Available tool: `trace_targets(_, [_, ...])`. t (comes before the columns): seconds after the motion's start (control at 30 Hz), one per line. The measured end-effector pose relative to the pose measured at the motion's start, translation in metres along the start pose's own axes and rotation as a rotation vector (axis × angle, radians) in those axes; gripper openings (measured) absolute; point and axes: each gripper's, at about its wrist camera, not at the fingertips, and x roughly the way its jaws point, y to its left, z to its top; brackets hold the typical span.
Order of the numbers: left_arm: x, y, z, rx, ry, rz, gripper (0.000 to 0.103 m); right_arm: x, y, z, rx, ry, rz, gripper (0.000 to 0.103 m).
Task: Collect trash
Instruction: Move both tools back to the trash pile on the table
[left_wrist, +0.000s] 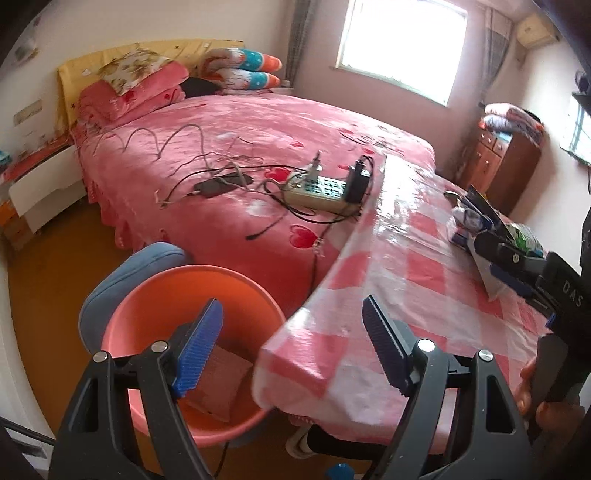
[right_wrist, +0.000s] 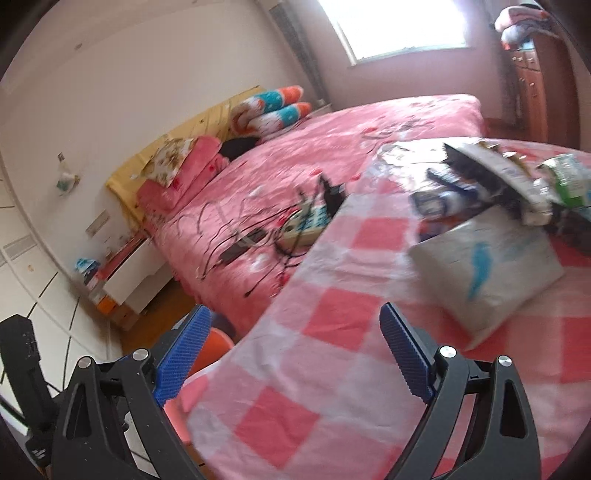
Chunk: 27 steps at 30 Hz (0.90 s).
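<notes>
1. Left gripper (left_wrist: 291, 350) gapes wide, empty, over the basin (left_wrist: 192, 295).
2. Right gripper (right_wrist: 295, 354) gapes wide, empty, above the table (right_wrist: 332, 369).
3. Trash (right_wrist: 491, 192) sits piled on the table's far side.

Both grippers' fingers (left_wrist: 199, 350) (right_wrist: 402, 354) wide apart

Trash pile (right_wrist: 517, 184) blurred, perhaps wrappers

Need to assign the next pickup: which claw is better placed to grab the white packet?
Right. The open right claw faces the white packet on the checked table; the left claw sits over the orange basin.
</notes>
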Motion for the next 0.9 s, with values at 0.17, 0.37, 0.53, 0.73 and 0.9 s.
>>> trace_targets(0.17, [0.0, -0.025, 0.001, 0.044, 0.02, -0.004, 0.079, -0.016, -0.022, 0.002, -0.001, -0.043, -0.058, 0.096])
trace_targets(0.37, [0.001, -0.056, 0.002, 0.098, 0.024, -0.02, 0.079, -0.031, -0.045, 0.002, 0.011, -0.08, -0.1, 0.096])
trace_targets(0.53, [0.001, -0.085, 0.004, 0.146, 0.019, -0.041, 0.079, -0.045, -0.065, 0.004, 0.04, -0.105, -0.125, 0.096])
trace_targets(0.73, [0.004, -0.113, 0.008, 0.171, 0.03, -0.072, 0.079, -0.062, -0.091, 0.007, 0.057, -0.123, -0.159, 0.097])
trace_targets(0.9, [0.007, -0.141, 0.012, 0.2, 0.033, -0.097, 0.079, -0.075, -0.108, 0.011, 0.074, -0.134, -0.199, 0.097])
